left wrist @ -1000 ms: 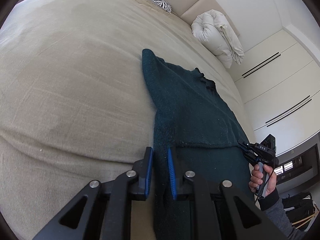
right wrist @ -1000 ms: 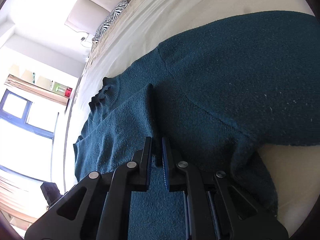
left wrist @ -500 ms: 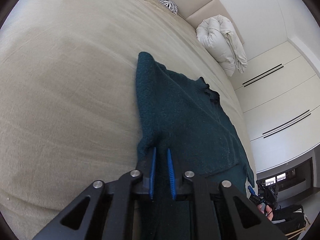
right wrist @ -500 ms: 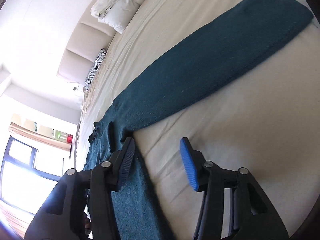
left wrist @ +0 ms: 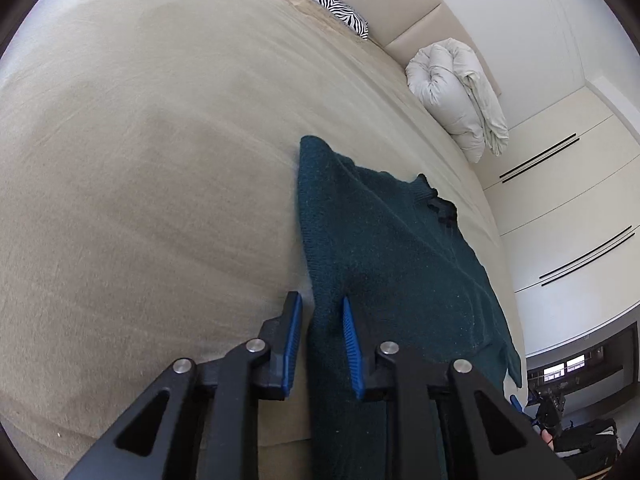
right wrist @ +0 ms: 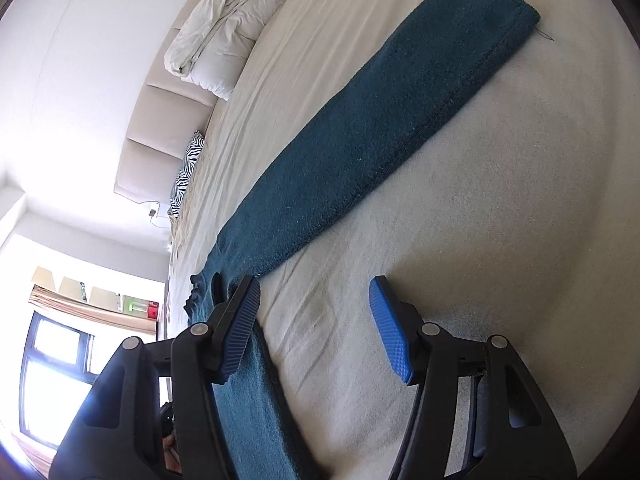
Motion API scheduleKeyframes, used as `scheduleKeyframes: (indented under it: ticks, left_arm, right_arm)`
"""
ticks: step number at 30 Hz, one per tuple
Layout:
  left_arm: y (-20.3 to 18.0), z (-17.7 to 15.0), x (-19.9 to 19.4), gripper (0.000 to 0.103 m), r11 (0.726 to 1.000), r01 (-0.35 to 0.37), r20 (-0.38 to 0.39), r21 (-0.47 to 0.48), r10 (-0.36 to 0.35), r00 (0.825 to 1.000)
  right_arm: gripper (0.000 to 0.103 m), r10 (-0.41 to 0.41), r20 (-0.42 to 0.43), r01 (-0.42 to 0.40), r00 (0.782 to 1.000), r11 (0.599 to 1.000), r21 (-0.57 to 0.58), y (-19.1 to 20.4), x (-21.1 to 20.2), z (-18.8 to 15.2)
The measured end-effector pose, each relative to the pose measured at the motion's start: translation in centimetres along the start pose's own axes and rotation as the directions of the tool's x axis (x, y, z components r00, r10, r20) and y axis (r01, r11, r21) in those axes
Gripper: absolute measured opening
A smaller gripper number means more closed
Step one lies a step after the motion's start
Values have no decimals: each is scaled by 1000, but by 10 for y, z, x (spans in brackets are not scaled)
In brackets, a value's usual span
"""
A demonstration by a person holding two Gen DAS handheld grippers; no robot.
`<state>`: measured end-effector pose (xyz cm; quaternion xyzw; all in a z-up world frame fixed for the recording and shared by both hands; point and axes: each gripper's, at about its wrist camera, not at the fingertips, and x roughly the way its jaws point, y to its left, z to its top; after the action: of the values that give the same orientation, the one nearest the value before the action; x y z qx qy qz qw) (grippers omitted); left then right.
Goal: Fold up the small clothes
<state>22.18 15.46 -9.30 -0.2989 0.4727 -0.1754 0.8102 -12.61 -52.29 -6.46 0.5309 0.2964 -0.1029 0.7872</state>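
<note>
A dark teal knitted sweater (left wrist: 384,248) lies flat on the beige bed (left wrist: 140,180). In the left wrist view its folded left edge runs up between the jaws of my left gripper (left wrist: 320,322), which are slightly apart around the fabric and no longer pinch it. In the right wrist view one long sleeve (right wrist: 376,136) stretches out straight across the bed to the upper right. My right gripper (right wrist: 314,312) is wide open and empty, hovering over bare bed beside the sweater's body edge (right wrist: 248,392).
A rolled white duvet (left wrist: 456,92) and a zebra-print pillow (left wrist: 324,0) lie at the padded headboard. White wardrobe doors (left wrist: 560,208) stand beyond the bed. A bright window (right wrist: 52,368) is at the lower left of the right wrist view.
My left gripper has loosened from shut on the sweater's edge to slightly open. My right gripper let go of the sweater earlier, opened wide and swung over to face the outstretched sleeve.
</note>
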Motion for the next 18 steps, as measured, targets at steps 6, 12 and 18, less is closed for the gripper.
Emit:
scheduleKeyframes:
  ticks: [6, 12, 18]
  left_arm:
    - [-8, 12, -21, 27, 999, 35, 59, 10, -35, 998]
    - [-9, 34, 2, 28, 990, 141, 70, -30, -138, 988]
    - [21, 45, 32, 3, 980, 139, -6, -143, -141, 990]
  right_arm:
    - [57, -14, 13, 14, 1000, 1000, -11, 12, 10, 2]
    - [57, -14, 21, 14, 1000, 1000, 14, 5, 12, 6]
    - [56, -18, 16, 18, 1000, 1000, 11, -1, 15, 11]
